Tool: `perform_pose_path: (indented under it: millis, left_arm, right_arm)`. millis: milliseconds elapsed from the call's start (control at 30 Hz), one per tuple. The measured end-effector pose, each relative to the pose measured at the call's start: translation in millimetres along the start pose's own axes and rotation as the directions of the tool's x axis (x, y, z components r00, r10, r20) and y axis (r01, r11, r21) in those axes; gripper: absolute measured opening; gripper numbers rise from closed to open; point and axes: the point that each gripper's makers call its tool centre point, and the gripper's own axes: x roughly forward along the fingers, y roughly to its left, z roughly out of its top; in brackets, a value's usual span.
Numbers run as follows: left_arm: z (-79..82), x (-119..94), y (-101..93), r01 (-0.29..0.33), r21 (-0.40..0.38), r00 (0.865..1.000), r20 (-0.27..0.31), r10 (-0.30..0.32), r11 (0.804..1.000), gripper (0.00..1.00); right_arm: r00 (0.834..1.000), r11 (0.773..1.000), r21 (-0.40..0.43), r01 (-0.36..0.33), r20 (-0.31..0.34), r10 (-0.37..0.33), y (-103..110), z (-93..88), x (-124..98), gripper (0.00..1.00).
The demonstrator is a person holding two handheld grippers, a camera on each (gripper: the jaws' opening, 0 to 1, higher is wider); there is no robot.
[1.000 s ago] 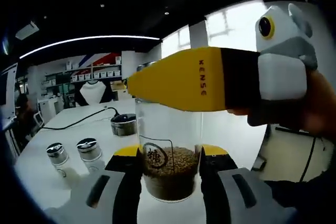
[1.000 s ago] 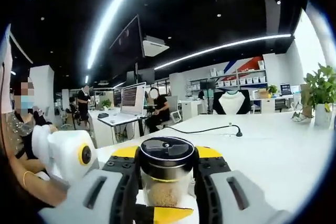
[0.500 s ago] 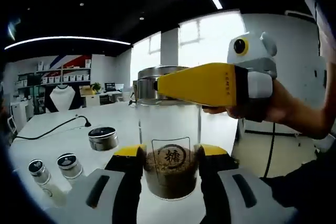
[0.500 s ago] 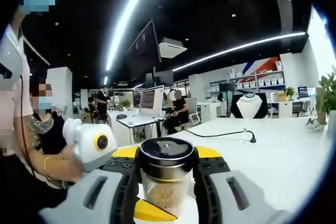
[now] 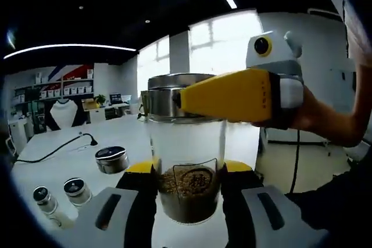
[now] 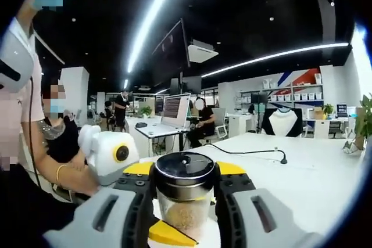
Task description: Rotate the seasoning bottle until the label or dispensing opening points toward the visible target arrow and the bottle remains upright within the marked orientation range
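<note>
The left hand-held gripper [image 5: 187,187] clamps the clear glass seasoning bottle [image 5: 185,166] low on its grain-filled body, upright. The right hand-held gripper [image 6: 185,184] clamps its black-and-steel lid [image 6: 185,169]. The label faces the left camera; no target arrow shows, so alignment looks unconfirmed.

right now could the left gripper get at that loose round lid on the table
Probably not yet: the left gripper is shut on the seasoning bottle, so its jaws are occupied. The lid lies unobstructed on the table, off to the side.
</note>
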Motion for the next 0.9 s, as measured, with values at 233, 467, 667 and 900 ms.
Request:
perform_pose_path:
  millis: [233, 467, 667, 900]
  left_arm:
    - [-7.5, 4.4, 16.6, -0.14, 0.005, 0.989, -0.043, 0.14, 0.99, 0.45]
    - [-8.0, 6.1, 26.7, -0.27, 0.015, 0.962, -0.027, 0.271, 0.963, 0.44]
    - [-6.2, 3.5, 32.0, -0.347, -0.02, 0.938, 0.001, 0.347, 0.938, 0.44]
    - [-3.9, 5.2, 32.2, -0.328, 0.03, 0.944, 0.032, 0.327, 0.944, 0.45]
  right_arm:
    - [0.982, 0.979, 0.087, 0.183, 0.028, -0.186, -17.1, -7.6, 1.1, 0.36]
    - [0.958, 0.956, 0.067, 0.286, 0.001, -0.286, -22.0, -10.8, 9.6, 0.37]
    - [0.947, 0.944, 0.082, 0.321, 0.002, -0.322, -21.3, -11.7, 14.3, 0.37]
    - [0.955, 0.948, 0.115, 0.296, 0.0, -0.298, -27.1, -11.2, 10.7, 0.36]
